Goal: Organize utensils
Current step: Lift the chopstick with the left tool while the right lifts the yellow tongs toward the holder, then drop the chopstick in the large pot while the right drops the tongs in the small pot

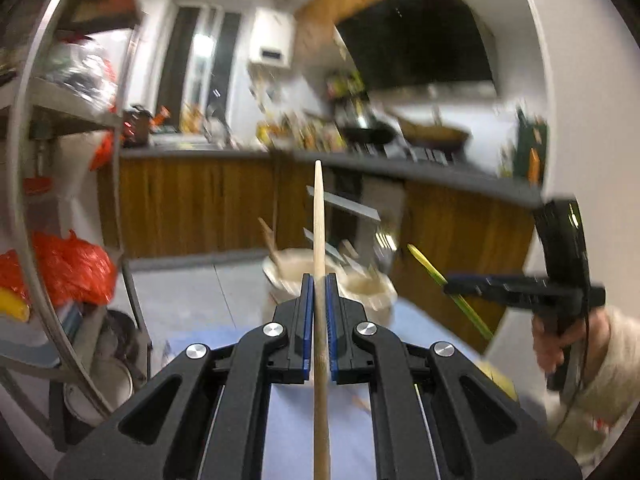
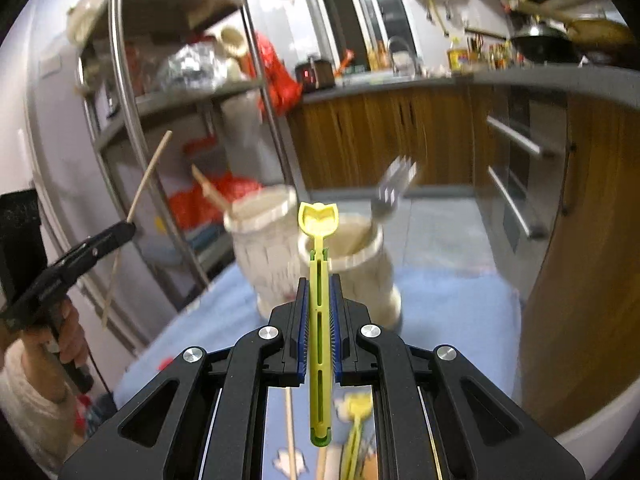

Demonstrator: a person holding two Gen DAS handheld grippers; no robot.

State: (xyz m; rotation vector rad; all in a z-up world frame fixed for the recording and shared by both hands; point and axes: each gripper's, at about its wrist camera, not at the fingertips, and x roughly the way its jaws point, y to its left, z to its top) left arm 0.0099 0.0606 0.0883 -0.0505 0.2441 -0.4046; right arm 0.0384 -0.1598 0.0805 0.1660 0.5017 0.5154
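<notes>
- Holding one utensil per hand: left hand-held gripper (image 1: 319, 280) is clamped on a wooden chopstick (image 1: 318, 216), right hand-held gripper (image 2: 319, 280) is clamped on a yellow-green plastic utensil (image 2: 319, 264).
- Both pieces stand clear of the blue-covered table (image 2: 448, 304); the chopstick runs straight out past the pads, tip pointing far; the yellow-green one ends in a scoop-like head just beyond the jaws.
- Two cream holders sit ahead on the table: left holder (image 2: 260, 240) already has wooden sticks in it, right holder (image 2: 352, 264) has a metal fork (image 2: 394, 188).
- My judgement: step in hand is carrying to the holders. Sorting by kind, chopstick goes to the left holder, plastic piece to the right.
- To do it well: tilt each utensil tip-down over the mouth, line up inside the rim, release only once it is partly in. Watch the fork and sticks already leaning there.
- More utensils lie near, under the right hand-held gripper; frames are blurred, kinds uncertain.
</notes>
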